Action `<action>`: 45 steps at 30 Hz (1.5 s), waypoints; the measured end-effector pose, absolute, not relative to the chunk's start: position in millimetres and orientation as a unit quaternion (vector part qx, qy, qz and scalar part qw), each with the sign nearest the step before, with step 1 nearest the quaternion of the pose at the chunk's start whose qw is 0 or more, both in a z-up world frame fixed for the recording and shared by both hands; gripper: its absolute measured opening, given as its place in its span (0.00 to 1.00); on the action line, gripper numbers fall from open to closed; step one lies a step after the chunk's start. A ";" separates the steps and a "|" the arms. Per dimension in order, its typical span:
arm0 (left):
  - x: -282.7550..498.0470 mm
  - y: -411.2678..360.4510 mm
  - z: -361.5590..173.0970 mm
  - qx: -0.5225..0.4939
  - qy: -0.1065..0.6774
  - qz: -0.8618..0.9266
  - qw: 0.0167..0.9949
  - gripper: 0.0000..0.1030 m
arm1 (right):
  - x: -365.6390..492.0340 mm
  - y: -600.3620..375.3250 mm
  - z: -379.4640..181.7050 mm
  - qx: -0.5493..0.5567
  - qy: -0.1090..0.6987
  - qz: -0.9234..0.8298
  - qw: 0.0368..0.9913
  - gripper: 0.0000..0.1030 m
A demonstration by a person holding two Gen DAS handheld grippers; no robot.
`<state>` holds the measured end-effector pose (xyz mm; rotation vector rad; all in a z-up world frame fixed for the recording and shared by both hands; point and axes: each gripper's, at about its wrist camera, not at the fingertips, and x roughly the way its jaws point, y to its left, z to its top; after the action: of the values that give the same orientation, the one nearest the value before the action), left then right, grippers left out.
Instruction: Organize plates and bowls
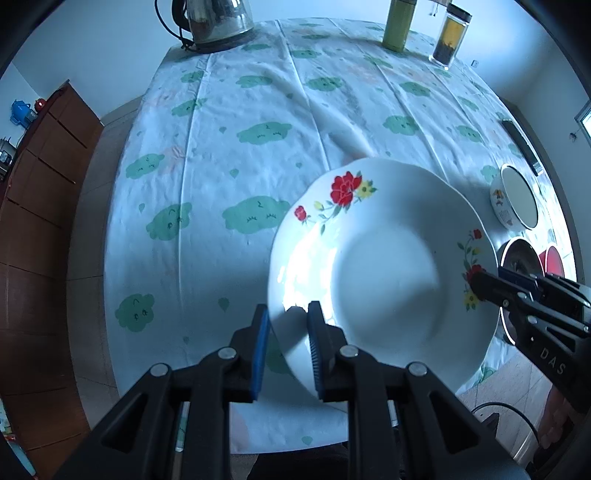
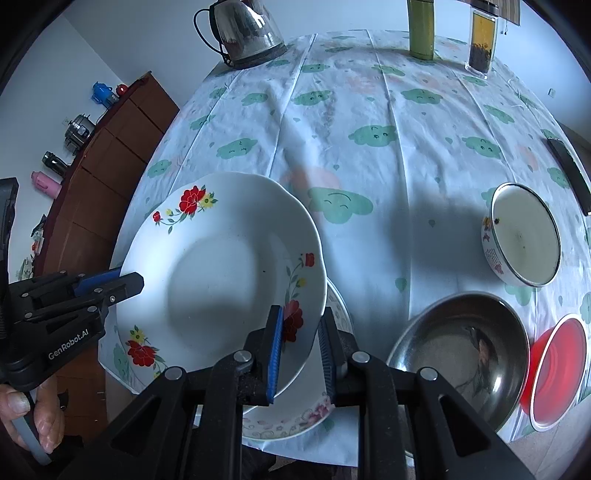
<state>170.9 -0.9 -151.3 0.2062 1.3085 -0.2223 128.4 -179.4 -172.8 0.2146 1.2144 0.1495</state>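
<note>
- The left gripper and the right gripper each straddle opposite rim edges of the red-flowered plate, jaws partly closed on it.
- Directly below that plate lies a pink-patterned plate.
- Right of it: steel bowl, red bowl, enamel bowl.
- Beyond it: kettle.

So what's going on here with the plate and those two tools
A person is lifting a white flowered plate with both handheld tools. The left tool straddles its near rim and the right tool its opposite rim; neither looks fully closed. The plate is tilted above a second patterned plate on the cloud-print tablecloth. To the right sit a steel bowl, a red bowl and a white enamel bowl, all apart.
</note>
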 end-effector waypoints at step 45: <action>140.8 -16.0 -165.2 0.111 0.625 -0.089 0.768 0.18 | 96.5 -190.2 -186.1 0.092 0.571 0.085 0.811 0.21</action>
<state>140.8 -16.0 -165.2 0.2402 1.3559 -0.1936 96.5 -190.2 -186.1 0.1965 1.2206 0.1809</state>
